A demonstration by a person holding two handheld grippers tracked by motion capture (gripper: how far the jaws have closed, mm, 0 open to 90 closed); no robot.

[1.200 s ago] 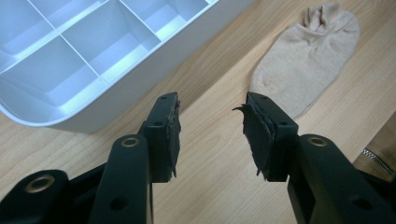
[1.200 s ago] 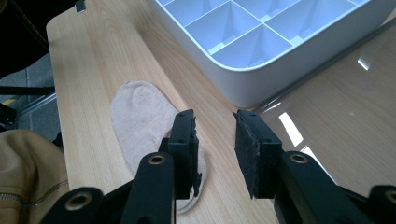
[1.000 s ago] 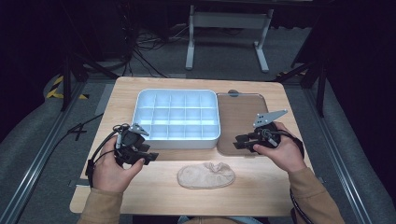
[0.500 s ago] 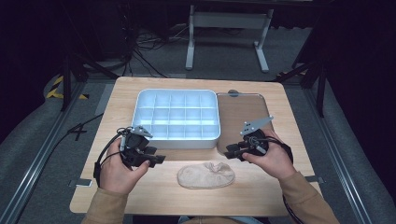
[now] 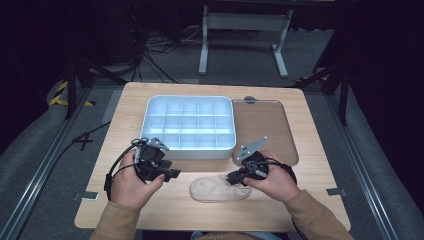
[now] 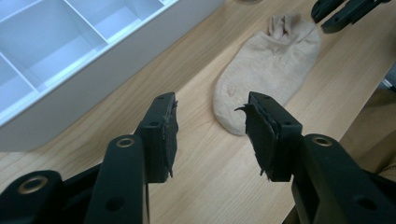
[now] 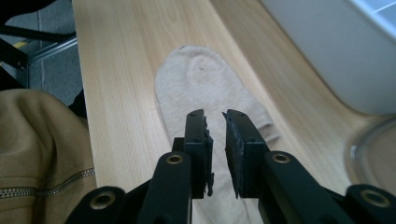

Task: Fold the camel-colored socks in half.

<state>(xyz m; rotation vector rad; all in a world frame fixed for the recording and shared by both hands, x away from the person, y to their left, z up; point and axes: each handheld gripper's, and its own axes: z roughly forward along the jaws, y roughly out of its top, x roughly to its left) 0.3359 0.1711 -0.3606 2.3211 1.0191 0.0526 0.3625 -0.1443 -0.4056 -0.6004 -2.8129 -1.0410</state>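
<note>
— Looking at the sock (image 5: 220, 188), where does it lie?

— Flat on the bench (image 5: 310, 210), close to the near edge and about midway along it, just in front of the white divided tray (image 5: 189, 125). Its rounded toe points toward the left gripper (image 5: 172, 174); its bunched cuff end lies under the right gripper (image 5: 232, 177).

— How does it look?

— Pale beige, a short ankle type, soft and limp, with a few folds at the cuff and a faint round patch near the toe in the right gripper view (image 7: 201, 88).

— And the grippers?

— The left gripper (image 6: 210, 126) stands wide apart, empty, short of the toe. The right gripper (image 7: 215, 140) is narrowed to a slim gap above the cuff end, and I see no cloth caught between its jaws.

— What could go wrong?

— With so narrow a gap, the right gripper may pinch only the top layer, or slide off the knit. I'd judge the fabric could bunch and drag along the bench. If just one end lifts, the rest would hang and swing, and might snag on the tray's wall.
</note>
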